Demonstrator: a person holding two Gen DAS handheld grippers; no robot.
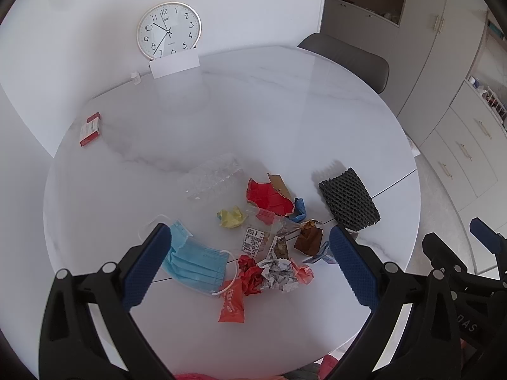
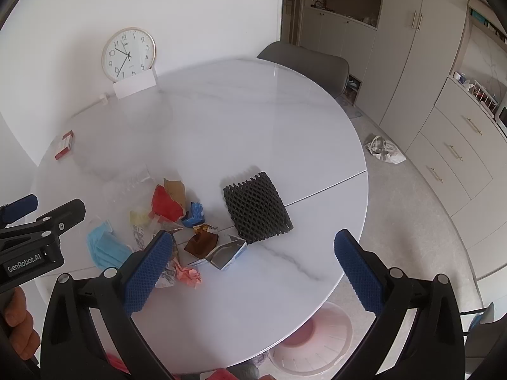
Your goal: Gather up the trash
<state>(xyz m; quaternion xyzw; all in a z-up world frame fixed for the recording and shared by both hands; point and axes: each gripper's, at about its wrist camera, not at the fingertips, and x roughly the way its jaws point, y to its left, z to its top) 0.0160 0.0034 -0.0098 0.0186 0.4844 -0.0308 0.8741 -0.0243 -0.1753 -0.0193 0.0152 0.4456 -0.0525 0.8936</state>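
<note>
Both tools are carried above the round white table (image 2: 240, 120), angled downward at the litter, which suggests a survey before the first pick. The left gripper (image 1: 250, 247) has its jaws spread wide with nothing between the pads; the right gripper (image 2: 253, 250) is likewise released and empty.

The trash lies in 1 loose cluster on the near half of the table, presumably tipped out together. Items noted: a blue face mask (image 1: 193, 262), a yellow crumpled wrapper (image 1: 231, 217), a torn red-and-brown card (image 1: 269, 196), a crumpled white paper ball (image 1: 280, 274), red crumpled paper (image 1: 248, 274), an orange sachet (image 1: 231, 307), a brown wrapper (image 1: 309, 239), a clear plastic tray (image 1: 212, 175) and a black foam mesh sleeve (image 1: 348, 199). A small red-and-white box (image 1: 90, 129) sits well apart near the far left edge (trash or not, I cannot tell).

Relative to the tools: in the left wrist view most of the cluster falls between the 2 fingers, with the mask partly behind the left finger; no contact is visible. In the right wrist view the mesh sleeve and an opened silver-lined carton (image 2: 226, 253) lie between the fingers, the remainder off to the left.

A pale bin (image 2: 312, 338) with a pinkish interior stands on the floor below the near table edge, the likely receptacle. Nothing appears collected yet.
</note>
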